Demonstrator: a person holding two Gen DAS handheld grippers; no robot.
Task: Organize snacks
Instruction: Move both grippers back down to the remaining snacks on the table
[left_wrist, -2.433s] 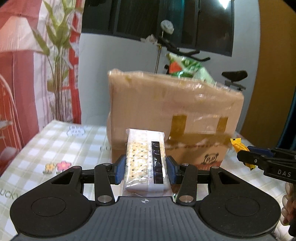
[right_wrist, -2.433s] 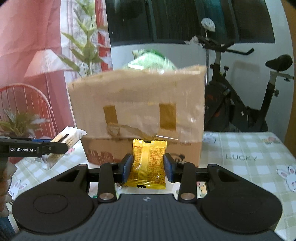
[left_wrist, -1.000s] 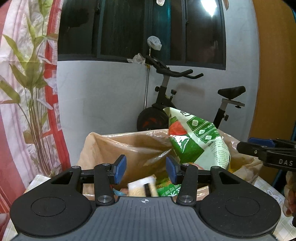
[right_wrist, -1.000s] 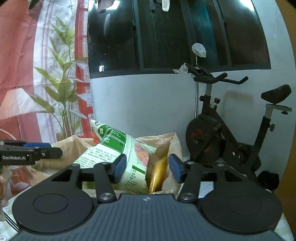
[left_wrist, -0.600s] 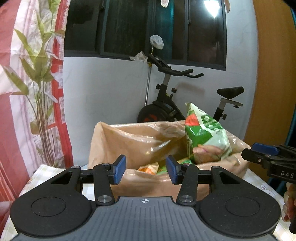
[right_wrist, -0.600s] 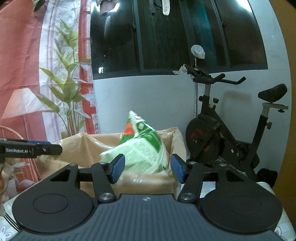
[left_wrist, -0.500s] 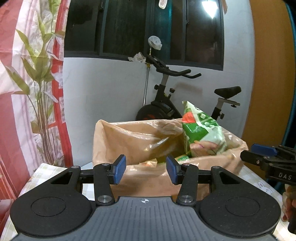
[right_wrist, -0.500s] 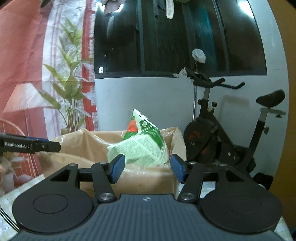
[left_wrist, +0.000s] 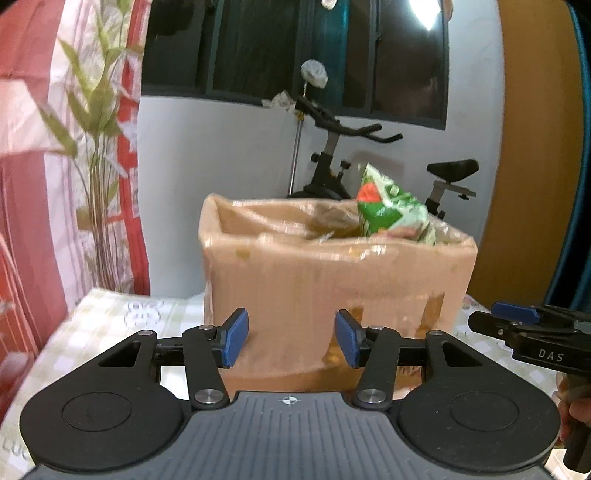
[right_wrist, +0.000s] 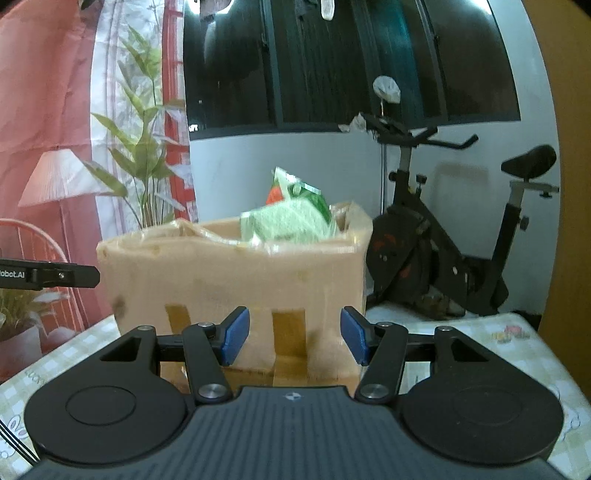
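Ahead of you the checked tablecloth (left_wrist: 110, 314) carries the cardboard box (left_wrist: 332, 280), standing upright with its top open; an exercise bike (right_wrist: 443, 251) stands behind it against the wall; a green snack bag (left_wrist: 391, 206) pokes up out of the box at its far right corner; your left gripper (left_wrist: 291, 341) hangs short of the box, its blue pads apart with nothing between them, having just spread a little further; your right gripper (right_wrist: 295, 339) likewise stands parted and empty before the box's taped front.
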